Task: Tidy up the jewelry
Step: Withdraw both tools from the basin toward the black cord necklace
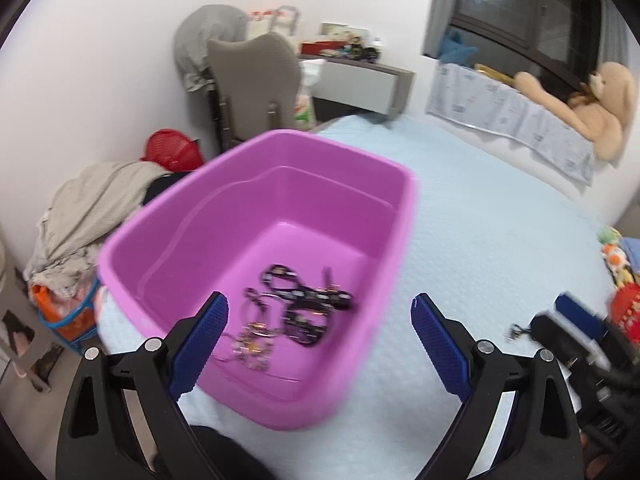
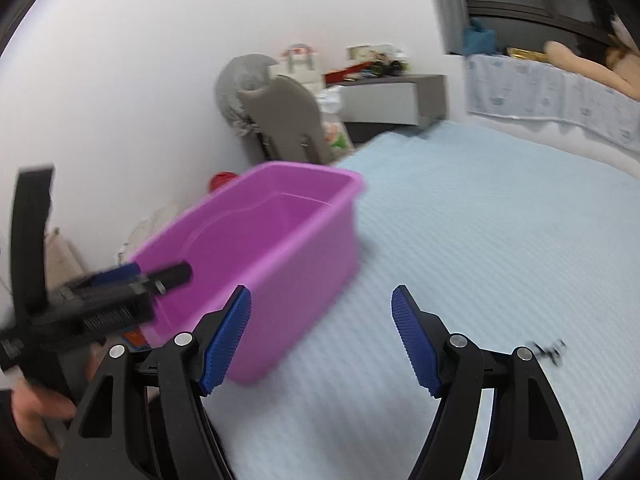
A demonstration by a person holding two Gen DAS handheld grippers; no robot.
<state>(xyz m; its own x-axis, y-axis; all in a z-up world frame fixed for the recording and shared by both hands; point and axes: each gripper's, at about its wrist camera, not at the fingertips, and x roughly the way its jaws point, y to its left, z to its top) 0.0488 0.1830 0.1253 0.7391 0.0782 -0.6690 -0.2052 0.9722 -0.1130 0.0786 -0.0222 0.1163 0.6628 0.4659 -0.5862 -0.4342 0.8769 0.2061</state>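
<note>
Two ribbed blue pads of the left gripper (image 1: 319, 320) stand spread and empty in the left wrist view; at its 12 o'clock, a smooth pink plastic tub (image 1: 224, 216) on the quilted pale-blue bedspread (image 1: 492, 232) holds tangled dark jewelry (image 1: 298, 304). In the right wrist view, the right gripper (image 2: 321, 312) is likewise spread and empty, the tub at 11 o'clock and a small dark jewelry piece (image 2: 550, 350), blurred, at 3 o'clock.

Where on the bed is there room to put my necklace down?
The blue bedspread is bare between the pink tub and the far pillow edge. The tub's far half is free too. It's crowded at the tub's near end, where the jewelry pile lies. One small piece sits by the right gripper.
</note>
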